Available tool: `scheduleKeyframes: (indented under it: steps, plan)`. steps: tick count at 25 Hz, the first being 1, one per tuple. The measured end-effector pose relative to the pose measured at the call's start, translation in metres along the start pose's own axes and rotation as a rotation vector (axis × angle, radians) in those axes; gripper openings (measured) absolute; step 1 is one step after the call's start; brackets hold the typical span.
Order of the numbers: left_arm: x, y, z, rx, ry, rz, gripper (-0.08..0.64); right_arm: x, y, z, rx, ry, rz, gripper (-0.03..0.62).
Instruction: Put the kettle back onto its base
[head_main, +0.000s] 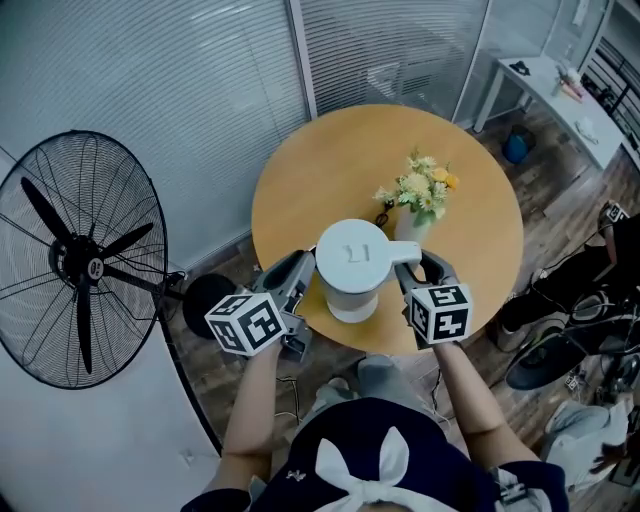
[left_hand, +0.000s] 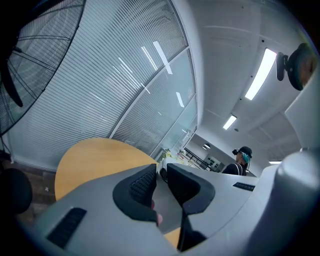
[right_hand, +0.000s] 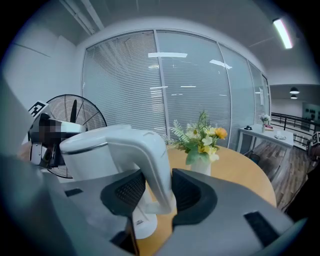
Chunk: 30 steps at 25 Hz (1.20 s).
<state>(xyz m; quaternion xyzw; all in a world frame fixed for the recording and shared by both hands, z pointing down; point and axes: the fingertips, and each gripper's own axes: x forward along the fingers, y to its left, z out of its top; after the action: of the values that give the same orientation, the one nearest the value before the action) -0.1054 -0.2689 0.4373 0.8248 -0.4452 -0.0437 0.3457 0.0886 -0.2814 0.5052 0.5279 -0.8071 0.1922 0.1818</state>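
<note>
- Kettle: white, upright, near front edge of table; whether seated on its base, cannot tell.
- Right gripper: jaws clamped on handle, likely to carry the weight.
- Left gripper: jaws slightly apart, empty, beside the body, likely steadying.

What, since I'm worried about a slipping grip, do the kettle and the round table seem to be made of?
Kettle: probably white plastic, satin finish with soft, even highlights; the thin shiny band under its lid looks metallic. Table: wood-toned top, smooth with a low sheen; no grain is visible, so veneer or laminate stays open.
</note>
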Motion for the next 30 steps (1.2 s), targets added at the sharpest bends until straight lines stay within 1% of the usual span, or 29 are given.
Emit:
scheduleKeyframes:
  steps: [4,14,30]
  plan:
    - [0.001,0.004,-0.005,0.008,0.008,0.018,0.084,0.002,0.000,-0.005,-0.002,0.013,0.000,0.167]
    - [0.005,0.010,-0.019,-0.003,0.029,0.035,0.084,0.005,-0.003,-0.020,0.002,0.048,0.001,0.169]
    - [0.007,0.027,-0.039,-0.006,0.059,0.085,0.078,0.015,0.000,-0.043,-0.001,0.103,0.020,0.170]
